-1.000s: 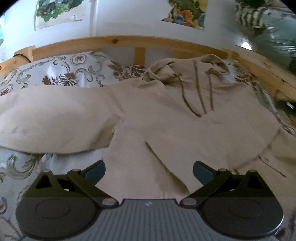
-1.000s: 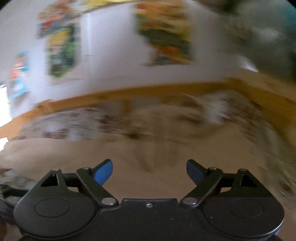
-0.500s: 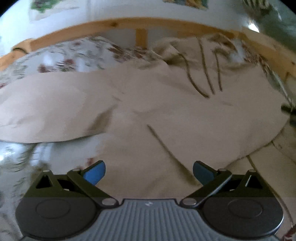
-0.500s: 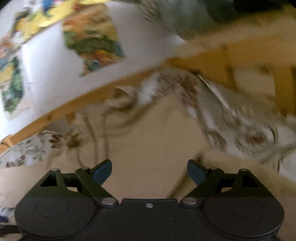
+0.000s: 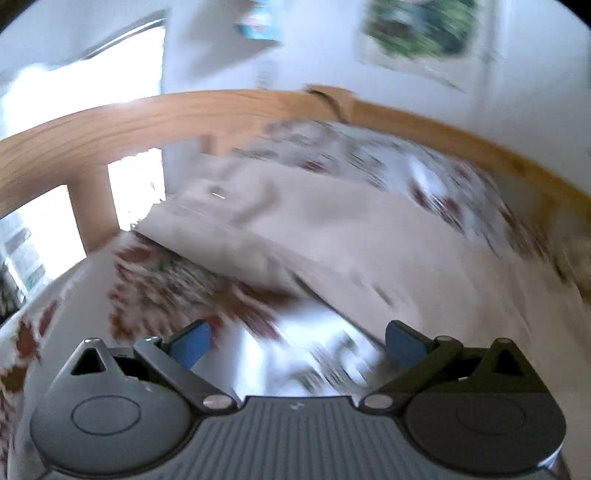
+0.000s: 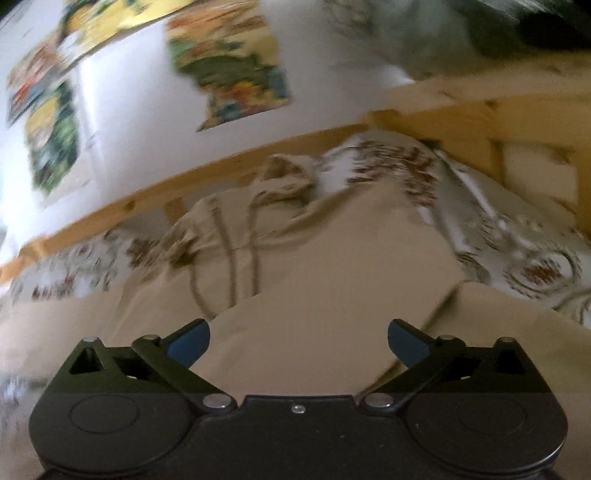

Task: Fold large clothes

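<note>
A beige hoodie lies spread on a bed, its hood and drawstrings toward the headboard. One sleeve lies folded across its chest. My right gripper hovers just above the folded sleeve, its jaws opening wide, with nothing pressed between the blue pads. In the blurred left wrist view the hoodie's other sleeve stretches toward the bed's corner. My left gripper is open over the floral sheet beside that sleeve, holding nothing.
A wooden bed rail curves round the corner ahead of the left gripper, with a bright window behind. The wooden headboard and posters on the white wall lie beyond the hoodie. Dark bundled fabric sits at the upper right.
The left gripper has swung fast leftward and rolled, from the hoodie's body to its outstretched sleeve at the bed's corner. The right gripper has sunk toward the folded sleeve and its jaws stand wider.
</note>
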The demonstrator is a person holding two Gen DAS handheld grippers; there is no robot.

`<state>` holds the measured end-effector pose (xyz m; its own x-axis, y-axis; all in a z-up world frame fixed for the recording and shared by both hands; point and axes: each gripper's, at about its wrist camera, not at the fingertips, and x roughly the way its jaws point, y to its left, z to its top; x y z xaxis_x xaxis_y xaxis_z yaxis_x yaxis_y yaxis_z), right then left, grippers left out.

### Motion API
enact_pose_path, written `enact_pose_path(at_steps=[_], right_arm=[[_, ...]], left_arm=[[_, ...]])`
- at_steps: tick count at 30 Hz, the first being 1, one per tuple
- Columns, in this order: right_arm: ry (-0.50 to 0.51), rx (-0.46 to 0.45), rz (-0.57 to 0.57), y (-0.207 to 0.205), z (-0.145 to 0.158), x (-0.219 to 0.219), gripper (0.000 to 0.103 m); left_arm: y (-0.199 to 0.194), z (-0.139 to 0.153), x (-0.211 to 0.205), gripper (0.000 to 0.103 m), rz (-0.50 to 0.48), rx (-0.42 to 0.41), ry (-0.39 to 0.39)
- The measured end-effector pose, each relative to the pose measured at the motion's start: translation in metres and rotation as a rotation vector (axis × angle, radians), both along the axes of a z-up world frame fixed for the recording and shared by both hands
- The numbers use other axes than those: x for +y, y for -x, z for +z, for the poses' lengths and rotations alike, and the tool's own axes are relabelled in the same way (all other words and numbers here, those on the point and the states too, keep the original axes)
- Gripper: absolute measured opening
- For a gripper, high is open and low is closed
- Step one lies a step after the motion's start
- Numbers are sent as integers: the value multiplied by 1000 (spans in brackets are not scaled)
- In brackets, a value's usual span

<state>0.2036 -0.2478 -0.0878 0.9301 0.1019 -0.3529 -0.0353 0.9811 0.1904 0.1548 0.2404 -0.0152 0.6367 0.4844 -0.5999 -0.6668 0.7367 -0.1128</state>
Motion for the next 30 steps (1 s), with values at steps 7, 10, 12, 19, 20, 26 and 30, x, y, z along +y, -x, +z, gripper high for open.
enact_pose_path(at_steps=[7, 10, 12, 19, 20, 26, 30], right_arm=[[-114, 106, 72, 7, -5, 36, 102], [-79, 111, 122, 15, -4, 55, 102], [-56, 105, 148, 20, -2, 65, 102], [-106, 111, 87, 31, 7, 68, 102], [-115, 117, 83, 31, 9, 68, 102], [-69, 53, 117, 50, 21, 77, 102], [-7, -7, 87, 55, 24, 72, 102]], left_arm=[[-24, -3, 55, 102, 245, 6, -24], [-34, -7, 55, 101, 320, 14, -15], [-39, -7, 55, 77, 349, -7, -15], [-35, 14, 28, 16, 332, -61, -135], [-34, 20, 21, 12, 321, -67, -160], [-37, 69, -43, 5, 128, -200, -360], [-41, 112, -116, 5, -166, -360, -456]])
